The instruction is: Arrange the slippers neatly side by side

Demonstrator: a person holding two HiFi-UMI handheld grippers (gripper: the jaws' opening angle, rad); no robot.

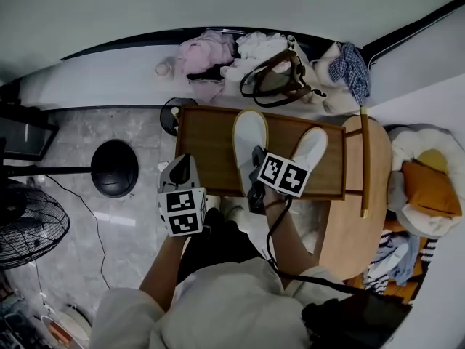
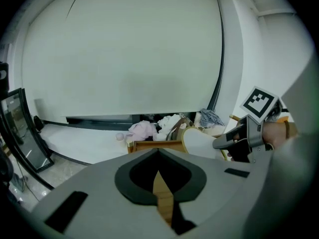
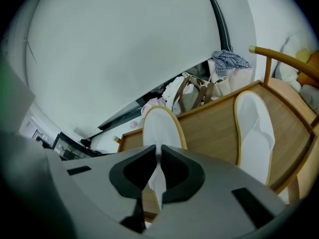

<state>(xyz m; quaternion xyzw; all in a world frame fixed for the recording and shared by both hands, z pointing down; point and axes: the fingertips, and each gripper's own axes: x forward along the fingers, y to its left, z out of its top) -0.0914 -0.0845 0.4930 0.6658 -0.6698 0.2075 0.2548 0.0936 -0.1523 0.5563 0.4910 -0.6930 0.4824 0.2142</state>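
Two white slippers with tan edging lie on a low wooden table (image 1: 211,151). The left slipper (image 1: 249,138) points away from me, and my right gripper (image 1: 256,160) is shut on its near heel edge; in the right gripper view the white sole (image 3: 160,128) runs up from between the jaws of the right gripper (image 3: 159,151). The right slipper (image 1: 311,150) lies angled at the table's right end, also seen as the right slipper (image 3: 254,133). My left gripper (image 1: 183,169) hovers at the table's near left edge. In its own view the left gripper (image 2: 158,156) is shut, nothing held.
Clothes and a brown-handled bag (image 1: 275,80) are heaped along the wall behind the table. A black round base (image 1: 115,167) and a fan (image 1: 29,227) stand on the floor at left. A wooden chair (image 1: 357,217) and cushions (image 1: 427,187) crowd the right.
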